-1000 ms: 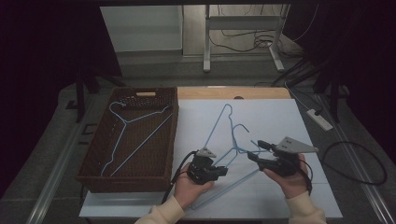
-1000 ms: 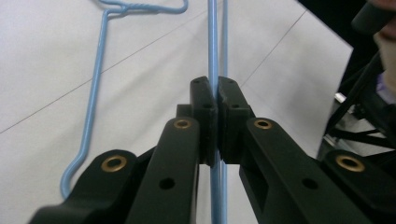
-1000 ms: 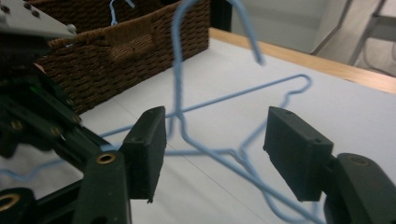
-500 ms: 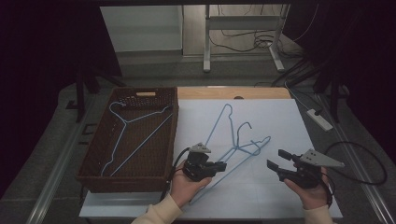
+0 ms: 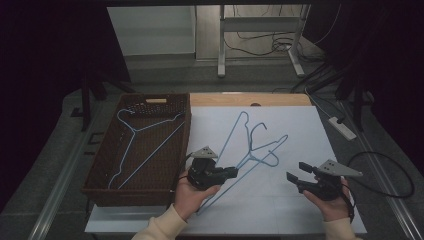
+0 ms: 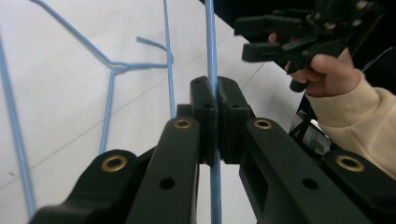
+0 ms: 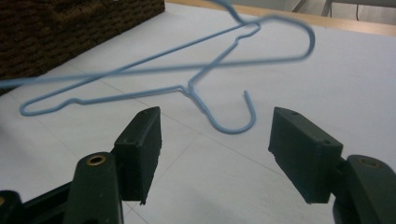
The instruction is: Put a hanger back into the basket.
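Two blue wire hangers lie crossed on the white table (image 5: 300,130) in front of me, and a third hanger (image 5: 137,137) rests inside the brown wicker basket (image 5: 100,185) at the left of the table. My left gripper (image 5: 227,173) has its jaws pressed together on the wire of the held hanger (image 5: 235,131); in the left gripper view that thin blue wire (image 6: 211,56) runs straight up between the two black pads and on past them, with no gap showing on either side. It is a slim, pale blue wire bent into a long triangle, its long side slanting from near my left hand up toward the far middle of the table. The other hanger (image 5: 260,150) lies across it, its open hook curling upward near the middle of the sheet; in the right gripper view its hook (image 7: 231,122) sits on the white surface just beyond my jaws, with the twisted neck above it and the shoulders spreading toward the basket. My right gripper (image 5: 295,176) is off to the right, apart from both hangers, its jaws spread wide with nothing between them.
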A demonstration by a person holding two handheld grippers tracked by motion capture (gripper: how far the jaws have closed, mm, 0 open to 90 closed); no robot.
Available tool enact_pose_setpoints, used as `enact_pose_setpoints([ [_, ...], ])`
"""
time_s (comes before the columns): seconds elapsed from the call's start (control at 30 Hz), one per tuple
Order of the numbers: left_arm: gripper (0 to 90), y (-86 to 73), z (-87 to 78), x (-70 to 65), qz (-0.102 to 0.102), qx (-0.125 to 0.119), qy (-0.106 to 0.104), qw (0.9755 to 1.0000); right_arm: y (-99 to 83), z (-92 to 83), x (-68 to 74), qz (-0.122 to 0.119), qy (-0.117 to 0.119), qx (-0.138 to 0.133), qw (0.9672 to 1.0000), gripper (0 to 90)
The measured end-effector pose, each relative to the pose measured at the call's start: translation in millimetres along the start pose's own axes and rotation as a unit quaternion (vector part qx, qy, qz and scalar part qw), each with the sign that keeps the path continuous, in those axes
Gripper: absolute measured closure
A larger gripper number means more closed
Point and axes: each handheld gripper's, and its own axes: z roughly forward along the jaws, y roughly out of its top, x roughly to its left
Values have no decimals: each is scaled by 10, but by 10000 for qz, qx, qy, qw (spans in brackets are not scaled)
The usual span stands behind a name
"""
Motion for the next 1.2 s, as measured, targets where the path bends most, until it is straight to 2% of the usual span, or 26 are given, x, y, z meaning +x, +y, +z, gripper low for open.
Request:
enact_pose_setpoints([
  [0.13,863,52,-108,10,-15,-81,-48,10000,-14,15,-14,-12,-27,32,10000,354],
  [0.4,863,173,-406,55,42,-291,42,9996,-20,33,-16,-74,-60,67,9999,346],
  [0.8,863,246,-887,233,-38,-708,133,9974,-33,50,-29,-88,-103,129,9998,344],
  [1.0,863,248,-1128,332,-1,-885,313,9956,-38,49,-40,-78,-117,141,9998,344],
  [1.2,863,236,-1391,472,63,-1038,664,9924,-40,54,-41,-75,-119,154,9998,345],
])
